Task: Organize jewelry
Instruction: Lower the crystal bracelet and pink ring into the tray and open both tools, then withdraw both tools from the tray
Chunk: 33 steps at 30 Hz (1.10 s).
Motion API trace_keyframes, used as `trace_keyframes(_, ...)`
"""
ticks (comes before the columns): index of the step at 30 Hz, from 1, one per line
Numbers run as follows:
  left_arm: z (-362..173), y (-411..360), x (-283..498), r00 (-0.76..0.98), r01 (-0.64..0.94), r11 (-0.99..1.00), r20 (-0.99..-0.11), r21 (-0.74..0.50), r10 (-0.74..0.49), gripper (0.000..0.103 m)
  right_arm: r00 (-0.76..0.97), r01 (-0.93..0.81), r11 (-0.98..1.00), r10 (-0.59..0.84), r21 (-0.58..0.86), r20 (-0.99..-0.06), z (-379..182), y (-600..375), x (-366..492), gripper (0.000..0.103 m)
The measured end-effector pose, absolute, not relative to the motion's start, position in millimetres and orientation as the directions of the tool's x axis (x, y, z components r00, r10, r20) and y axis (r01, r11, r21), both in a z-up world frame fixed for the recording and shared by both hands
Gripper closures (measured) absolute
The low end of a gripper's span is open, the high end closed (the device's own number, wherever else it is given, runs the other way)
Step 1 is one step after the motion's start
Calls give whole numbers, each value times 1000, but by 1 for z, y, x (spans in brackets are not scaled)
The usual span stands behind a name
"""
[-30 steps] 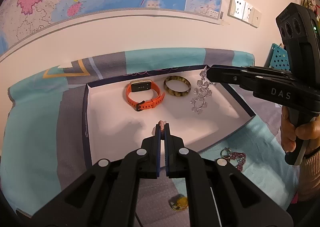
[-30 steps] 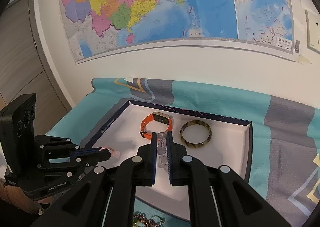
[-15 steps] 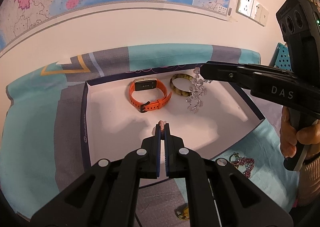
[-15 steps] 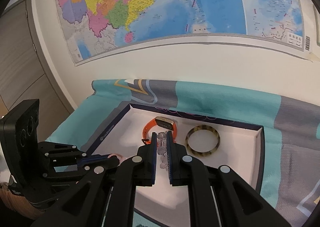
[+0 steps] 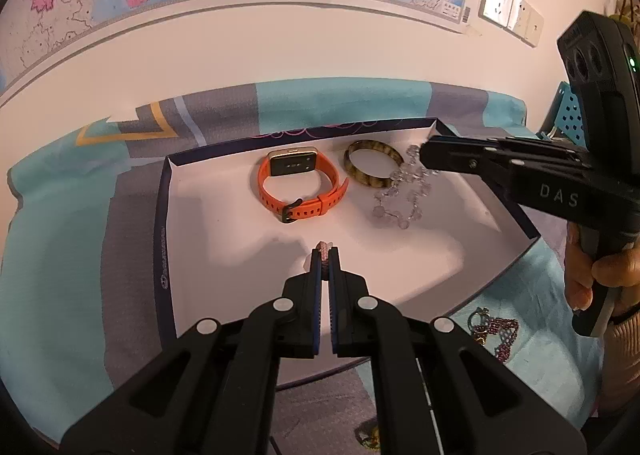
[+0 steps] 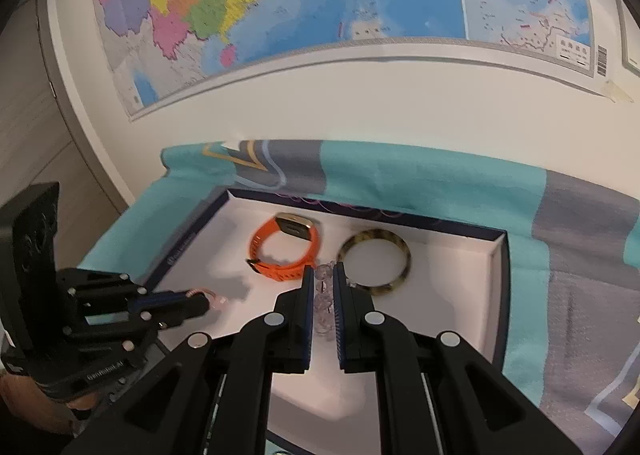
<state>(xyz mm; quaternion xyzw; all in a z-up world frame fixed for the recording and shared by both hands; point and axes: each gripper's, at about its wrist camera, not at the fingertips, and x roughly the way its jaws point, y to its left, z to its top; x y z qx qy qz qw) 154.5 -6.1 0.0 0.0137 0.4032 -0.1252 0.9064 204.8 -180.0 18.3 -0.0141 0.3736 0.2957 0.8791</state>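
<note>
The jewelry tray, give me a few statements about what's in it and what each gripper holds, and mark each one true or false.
1. The orange watch lies inside the white tray. True.
2. The right gripper is empty. False: it is shut on a clear bead bracelet.
3. The tortoiseshell bangle lies on the cloth outside the tray. False: it is in the tray, beside the watch.
4. The left gripper pinches a small pink piece. True.
5. A dark red bead piece lies on the cloth outside the tray. True.
</note>
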Motion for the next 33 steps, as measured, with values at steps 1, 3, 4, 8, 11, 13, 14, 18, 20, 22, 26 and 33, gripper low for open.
trace_keyframes(1,-1,-6,156,641,236,969,-737,-76,-214,99,545,-529,826,506,194,-668,17,-180,205,95)
trace_keyframes(3,-2,-6,159,638,234,969,-741,-75,-211,99,543,-527,828,501,191,-674,13,-180,206,95)
trace_keyframes(4,-2,-7,160,637,234,969,-742,-74,-211,99,543,-527,829,497,186,-676,11,-179,207,95)
trace_keyframes(8,-4,-8,165,631,227,972,-751,-61,-194,99,542,-531,830,486,168,-686,7,-176,207,95)
trace_keyframes(11,-8,-7,172,619,218,974,-762,-66,-190,99,539,-534,830,480,160,-692,4,-173,207,95)
trace_keyframes(13,-10,-5,176,612,215,974,-767,-73,-192,99,537,-534,831,477,158,-696,2,-173,209,95)
trace_keyframes(14,-11,-4,177,608,210,975,-770,-77,-192,99,536,-532,832,475,158,-698,1,-173,209,95)
trace_keyframes(18,-13,-5,182,608,204,977,-774,-62,-176,99,527,-531,831,475,163,-705,-3,-172,210,95)
trace_keyframes(20,-14,-7,185,609,203,978,-775,-52,-168,96,527,-530,833,472,161,-707,-4,-171,210,95)
trace_keyframes(22,-14,-9,187,609,203,978,-777,-44,-161,95,530,-524,836,471,165,-705,-3,-172,211,94)
trace_keyframes(26,-14,-9,185,616,202,979,-773,-34,-154,89,541,-509,843,471,174,-697,0,-178,211,93)
trace_keyframes(33,6,-3,166,679,190,982,-721,-11,-140,68,568,-497,848,479,185,-670,13,-194,197,78)
